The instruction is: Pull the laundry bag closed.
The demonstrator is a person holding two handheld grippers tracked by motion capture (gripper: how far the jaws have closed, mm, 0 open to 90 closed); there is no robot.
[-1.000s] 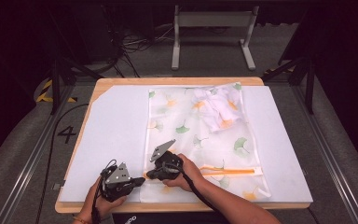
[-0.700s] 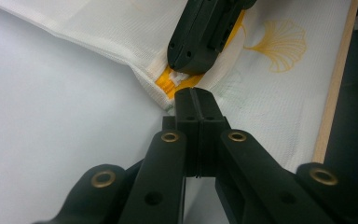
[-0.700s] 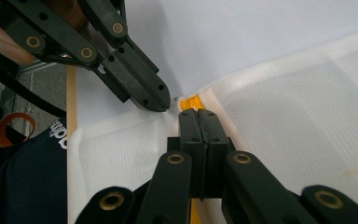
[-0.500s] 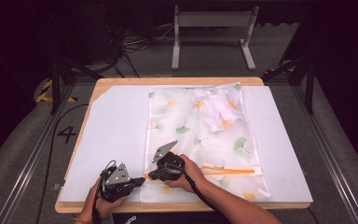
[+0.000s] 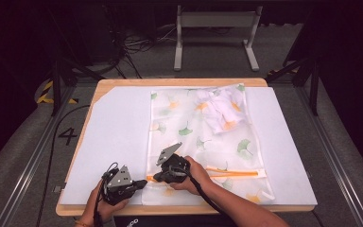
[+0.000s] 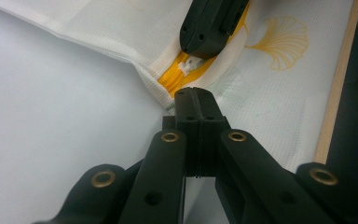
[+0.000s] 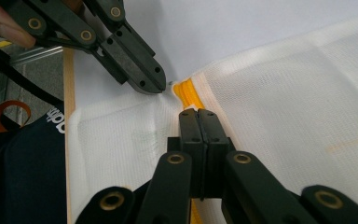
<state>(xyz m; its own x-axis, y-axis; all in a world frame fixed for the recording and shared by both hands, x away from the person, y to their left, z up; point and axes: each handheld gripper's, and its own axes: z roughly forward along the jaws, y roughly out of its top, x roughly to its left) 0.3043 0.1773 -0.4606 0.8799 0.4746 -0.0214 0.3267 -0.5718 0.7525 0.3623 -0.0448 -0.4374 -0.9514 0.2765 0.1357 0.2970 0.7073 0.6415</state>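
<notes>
1. A white mesh bag (image 5: 203,142) printed with green and orange ginkgo leaves lies flat on a pale sheet (image 5: 118,142) that covers the wooden table (image 5: 123,83).
2. The bag sits in the middle of the table, running from the far edge almost to the near one; a bunched white cloth (image 5: 220,111) shows inside it near its far end.
3. An orange zipper (image 5: 231,173) runs across the near part of the bag, ending at the bag's near left corner.
4. The left gripper (image 5: 142,181) rests on the sheet just beside that corner. In the left gripper view its jaws stand pressed together at the orange end of the zipper (image 6: 177,79); whether they pinch the fabric there cannot be told.
5. The right gripper (image 5: 157,177) lies over the bag itself, just beside the left one, with its jaws pointing at the same corner.
6. In the right gripper view its jaws are closed tight against each other on top of the zipper line (image 7: 184,91), and the left gripper's tip (image 7: 142,77) sits just across from them.
7. In the left gripper view a small white zipper pull (image 6: 190,64) shows between the two tips, under the right gripper's tip (image 6: 205,32).
</notes>
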